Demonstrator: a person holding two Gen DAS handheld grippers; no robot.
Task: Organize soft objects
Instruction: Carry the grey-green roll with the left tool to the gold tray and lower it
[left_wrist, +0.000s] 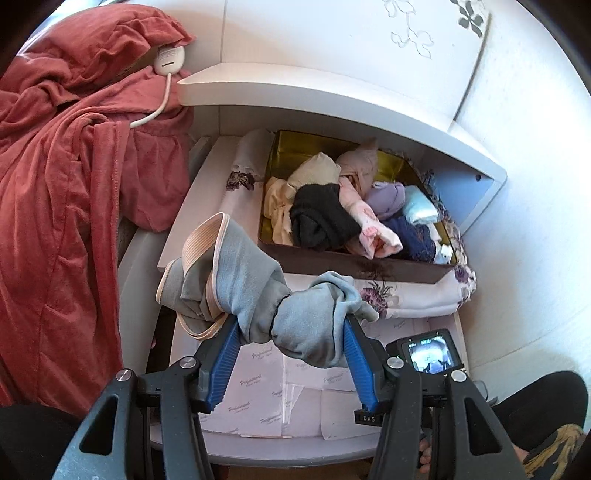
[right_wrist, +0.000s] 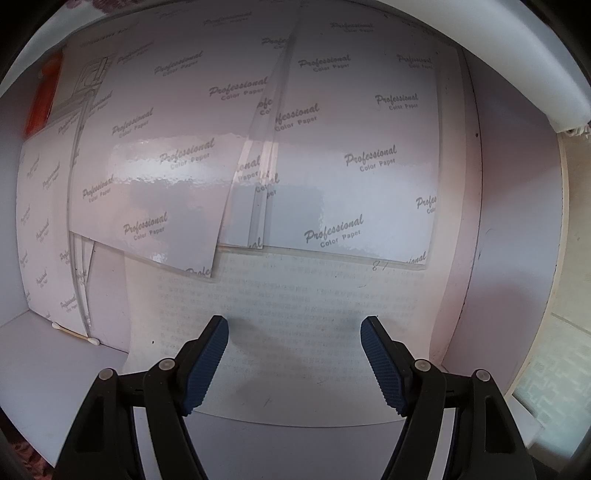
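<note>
A bundled pale blue garment (left_wrist: 258, 295) with a beige ribbed waistband is clamped between the blue pads of the left hand-held gripper (left_wrist: 290, 332), in the lower middle of the left wrist view, and is held above an open white drawer (left_wrist: 192, 177). Beyond it, at the centre of the frame, a brown box with a gold lining (left_wrist: 332, 264) is seen, filled with rolled soft items, among them a black roll (left_wrist: 319, 218), a pink one (left_wrist: 373, 229) and a lilac one (left_wrist: 388, 197). A red robe (left_wrist: 62, 166) is spread across the left of the frame. In the right wrist view, the right hand-held gripper (right_wrist: 294, 328) is seen open and empty over glossy sheets printed "Professional Color Paper" (right_wrist: 177, 155).
</note>
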